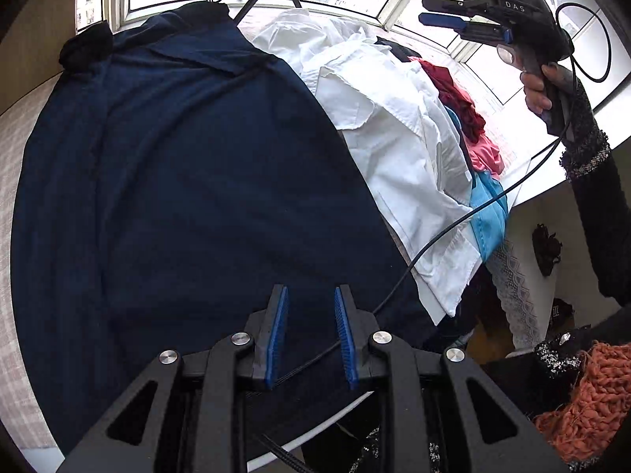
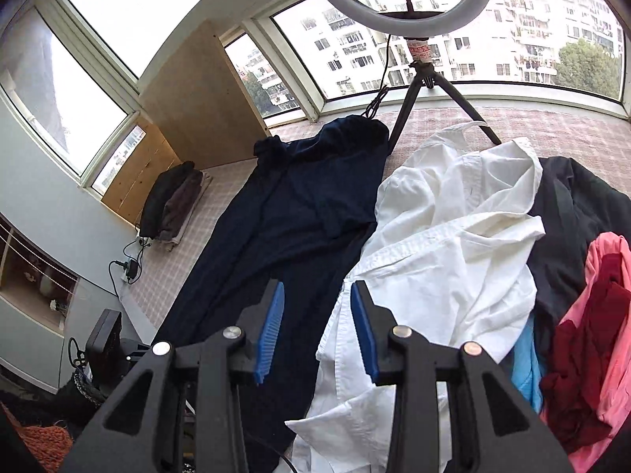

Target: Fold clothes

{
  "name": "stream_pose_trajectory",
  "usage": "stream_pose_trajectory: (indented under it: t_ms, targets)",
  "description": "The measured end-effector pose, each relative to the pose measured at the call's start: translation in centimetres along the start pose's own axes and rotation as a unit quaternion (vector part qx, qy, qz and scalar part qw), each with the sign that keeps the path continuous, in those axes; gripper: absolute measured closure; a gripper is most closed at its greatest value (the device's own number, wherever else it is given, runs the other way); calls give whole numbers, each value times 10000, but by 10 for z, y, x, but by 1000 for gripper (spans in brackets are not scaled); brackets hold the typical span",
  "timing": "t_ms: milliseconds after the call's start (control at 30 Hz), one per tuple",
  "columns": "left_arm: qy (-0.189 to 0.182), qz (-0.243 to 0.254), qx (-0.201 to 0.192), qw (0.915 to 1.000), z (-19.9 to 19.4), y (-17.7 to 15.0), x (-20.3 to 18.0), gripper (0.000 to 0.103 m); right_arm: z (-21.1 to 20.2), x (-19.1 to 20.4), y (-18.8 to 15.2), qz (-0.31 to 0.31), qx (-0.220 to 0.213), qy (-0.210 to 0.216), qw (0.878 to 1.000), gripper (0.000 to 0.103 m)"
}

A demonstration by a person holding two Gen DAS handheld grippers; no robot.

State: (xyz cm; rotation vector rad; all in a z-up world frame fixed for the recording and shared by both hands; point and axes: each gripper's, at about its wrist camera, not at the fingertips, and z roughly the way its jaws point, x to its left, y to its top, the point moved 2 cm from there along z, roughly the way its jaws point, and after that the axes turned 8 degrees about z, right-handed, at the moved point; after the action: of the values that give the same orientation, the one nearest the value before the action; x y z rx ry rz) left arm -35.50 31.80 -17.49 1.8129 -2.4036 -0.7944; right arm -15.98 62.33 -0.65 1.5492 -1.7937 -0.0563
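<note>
A dark navy garment (image 1: 177,177) (image 2: 284,216) lies spread flat on a checked cover (image 2: 512,126). Beside it on the right sits a crumpled white shirt (image 1: 394,138) (image 2: 445,244). My left gripper (image 1: 310,291) hovers over the navy garment's near end, open, with only a black cable (image 1: 434,236) passing under its jaws. My right gripper (image 2: 318,287) is raised above the seam between the navy garment and the white shirt, open and empty. In the left wrist view the right gripper (image 1: 422,10) shows high at the top right, held by a hand (image 1: 536,90).
Right of the white shirt is a heap of red (image 2: 583,354), pink (image 2: 607,260), light blue (image 2: 524,370) and black (image 2: 572,205) clothes. A ring light on a tripod (image 2: 418,79) stands at the far edge by the windows. Folded dark clothes (image 2: 173,201) lie at the far left.
</note>
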Motion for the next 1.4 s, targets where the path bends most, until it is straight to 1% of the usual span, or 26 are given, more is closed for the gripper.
stream_pose_trajectory:
  t_ms: [33,67,100,133,200,267,367,433,500,567,633,667,700,733,767,867,933,967,1067,1133,1200,1233,1400]
  targets:
    - [29,87,-1,10000,-1,-5,-8,80,-28,-5,-2,48,-160,-73,9998,67]
    - [65,154,-17,9999,-2,-11,-16,80,-51,-8,-6,47,-342,-185,9992,63]
    - [72,213,-60,9997,-2,-18,-25,80,-68,-10,-13,65,-493,-346,9982,51]
    - [45,271,-117,9996,0,-26,-36,80,-83,-11,-21,88,-628,-507,9967,44]
    - [-77,507,-166,9985,13,-42,-64,79,-100,-12,-44,208,-710,-751,9944,44]
    - [-137,769,-113,9969,34,-49,-94,79,-105,-12,-68,345,-657,-762,9943,44]
    - [-165,1136,-34,9934,67,-55,-135,79,-99,-12,-101,483,-482,-762,9948,44]
    - [-17,1198,-54,9928,84,-54,-149,79,-102,-12,-118,506,-419,-794,9947,44]
    - [176,1203,-32,9926,97,-53,-154,79,-100,-12,-129,556,-363,-747,9950,44]
    - [247,1302,-107,9911,101,-52,-158,77,-101,-10,-136,566,-323,-743,9951,44]
    - [294,1361,-157,9901,104,-50,-160,78,-101,-8,-141,563,-289,-750,9952,44]
    - [354,1413,-189,9891,105,-50,-160,81,-100,-6,-143,562,-272,-736,9953,44]
    - [357,1391,-183,9895,105,-49,-159,94,-98,-3,-141,562,-258,-666,9959,44]
    - [318,1321,-155,9906,104,-49,-156,101,-96,0,-140,562,-244,-595,9963,44]
    - [279,1251,-128,9917,103,-49,-153,101,-92,4,-137,552,-222,-513,9969,44]
    - [-18,810,-328,9962,82,-50,-143,102,-70,26,-115,322,-74,-197,9993,44]
    - [-280,471,-622,9966,58,-50,-138,102,-47,41,-90,5,17,-107,9999,44]
    - [-339,345,-768,9959,45,-51,-134,102,-32,48,-76,-169,55,-98,9998,44]
    - [-386,41,-1178,9923,4,-52,-123,102,28,62,-25,-538,144,-168,9983,44]
    - [-314,-172,-1324,9906,-15,-56,-112,102,79,60,11,-562,260,-154,9980,44]
    - [-316,-467,-1403,9885,-25,-60,-99,102,134,49,47,-388,431,-224,9981,44]
    - [-336,-628,-1413,9874,-28,-61,-92,102,159,43,61,-336,488,-327,9977,44]
    - [-182,-963,-1186,9881,-15,-65,-75,102,260,14,114,-192,733,-936,9927,44]
